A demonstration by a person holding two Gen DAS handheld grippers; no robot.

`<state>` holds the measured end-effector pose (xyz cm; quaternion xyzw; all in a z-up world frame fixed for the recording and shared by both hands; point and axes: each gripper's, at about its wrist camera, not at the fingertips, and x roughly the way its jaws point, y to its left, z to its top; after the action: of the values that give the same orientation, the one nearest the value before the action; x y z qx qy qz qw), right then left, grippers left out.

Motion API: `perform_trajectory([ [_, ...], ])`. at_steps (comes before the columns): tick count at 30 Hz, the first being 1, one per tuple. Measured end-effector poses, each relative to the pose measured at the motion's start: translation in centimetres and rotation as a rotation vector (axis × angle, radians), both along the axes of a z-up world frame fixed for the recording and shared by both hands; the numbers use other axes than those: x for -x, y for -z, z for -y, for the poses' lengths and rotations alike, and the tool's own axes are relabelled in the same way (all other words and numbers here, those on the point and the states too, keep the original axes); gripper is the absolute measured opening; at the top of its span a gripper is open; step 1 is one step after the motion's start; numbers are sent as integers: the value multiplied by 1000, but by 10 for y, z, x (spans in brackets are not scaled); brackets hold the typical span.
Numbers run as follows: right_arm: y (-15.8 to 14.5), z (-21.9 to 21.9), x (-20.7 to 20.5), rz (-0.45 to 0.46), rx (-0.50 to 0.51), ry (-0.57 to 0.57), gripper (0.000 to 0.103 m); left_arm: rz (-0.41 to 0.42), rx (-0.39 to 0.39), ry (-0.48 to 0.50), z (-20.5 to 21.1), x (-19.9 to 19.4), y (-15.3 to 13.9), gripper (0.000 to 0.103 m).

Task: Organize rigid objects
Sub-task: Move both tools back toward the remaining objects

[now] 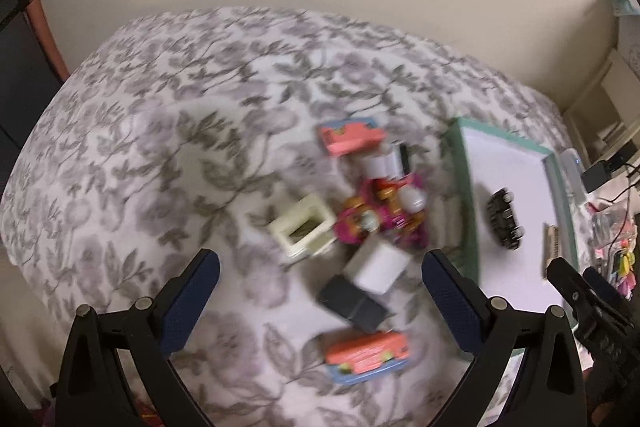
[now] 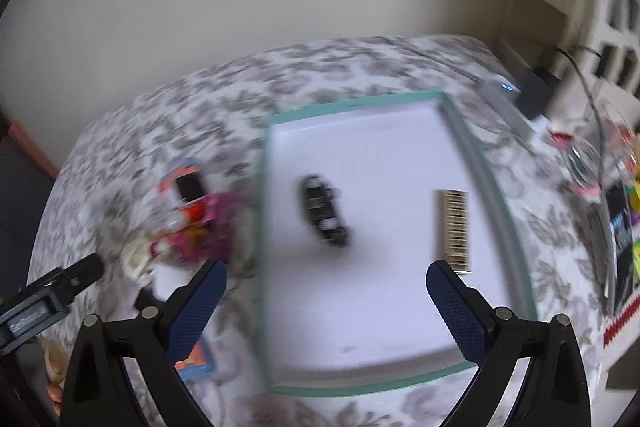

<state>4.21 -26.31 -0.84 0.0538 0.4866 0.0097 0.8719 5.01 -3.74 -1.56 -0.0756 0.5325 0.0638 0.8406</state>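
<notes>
A white tray with a teal rim (image 2: 362,103) (image 1: 464,163) lies on the floral cloth. In it sit a black toy car (image 2: 323,211) (image 1: 505,218) and a tan comb-like piece (image 2: 455,230) (image 1: 552,247). Left of the tray is a pile: a pink toy vehicle (image 1: 380,217), a cream open box (image 1: 303,227), a white block (image 1: 378,266), a black block (image 1: 352,303) and two orange-and-blue boxes (image 1: 351,135) (image 1: 366,354). My left gripper (image 1: 320,301) hangs open above the blocks, holding nothing. My right gripper (image 2: 326,305) is open over the tray, empty.
The floral cloth (image 1: 160,131) covers the whole surface up to a beige wall. At the right edge lie cables, a black adapter (image 2: 536,91) and colourful packets (image 2: 624,203). A dark piece of furniture stands at far left (image 1: 16,75).
</notes>
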Motion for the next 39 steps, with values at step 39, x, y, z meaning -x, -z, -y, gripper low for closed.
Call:
perform_trajectory([
  [39, 112, -148, 8, -324, 52, -339, 97, -358, 144, -297, -104, 14, 86, 101],
])
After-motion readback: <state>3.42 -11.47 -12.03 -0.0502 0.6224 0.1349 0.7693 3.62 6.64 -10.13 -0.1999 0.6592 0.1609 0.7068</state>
